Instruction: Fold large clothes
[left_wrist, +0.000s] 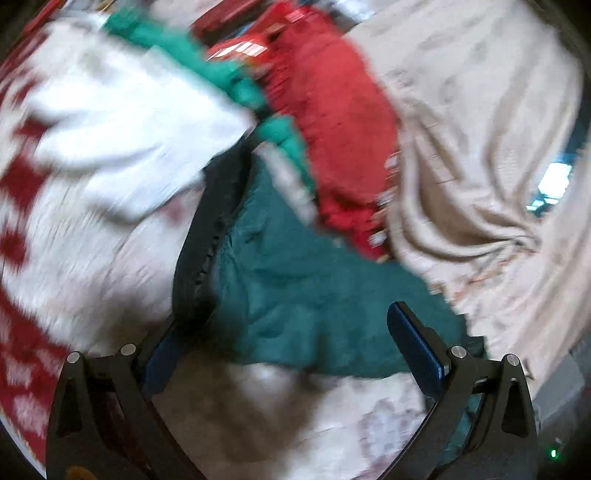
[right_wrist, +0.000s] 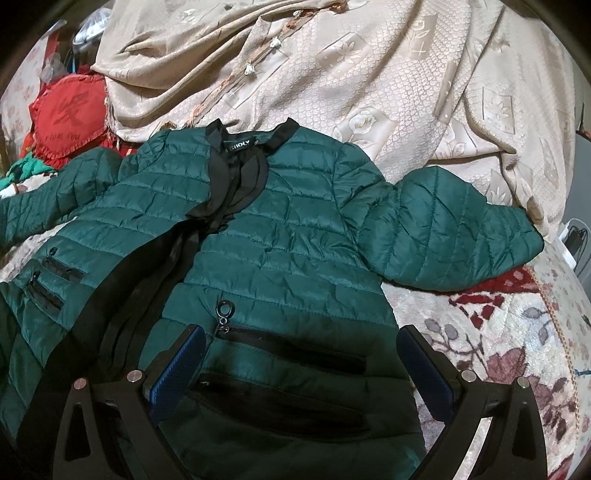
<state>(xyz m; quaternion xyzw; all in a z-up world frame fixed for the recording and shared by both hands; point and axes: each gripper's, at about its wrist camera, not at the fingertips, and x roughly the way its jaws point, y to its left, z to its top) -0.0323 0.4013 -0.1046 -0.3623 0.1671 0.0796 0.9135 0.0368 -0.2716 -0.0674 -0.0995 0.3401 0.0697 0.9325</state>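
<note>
A dark green quilted jacket (right_wrist: 280, 236) with black trim lies front up on the patterned bedspread, collar away from me, sleeves spread to both sides. My right gripper (right_wrist: 301, 354) is open and empty just above its lower right front, straddling the black pocket zippers (right_wrist: 288, 350). In the blurred left wrist view my left gripper (left_wrist: 284, 354) is open and empty over a green part of the jacket (left_wrist: 295, 295) with its black zipper edge (left_wrist: 207, 251).
A beige embossed blanket (right_wrist: 369, 66) is heaped behind the collar. A red heart-shaped cushion (right_wrist: 70, 114) lies at far left, also in the left wrist view (left_wrist: 340, 125). White and red bedding (left_wrist: 92, 147) lies left. The floral bedspread (right_wrist: 498, 332) shows at right.
</note>
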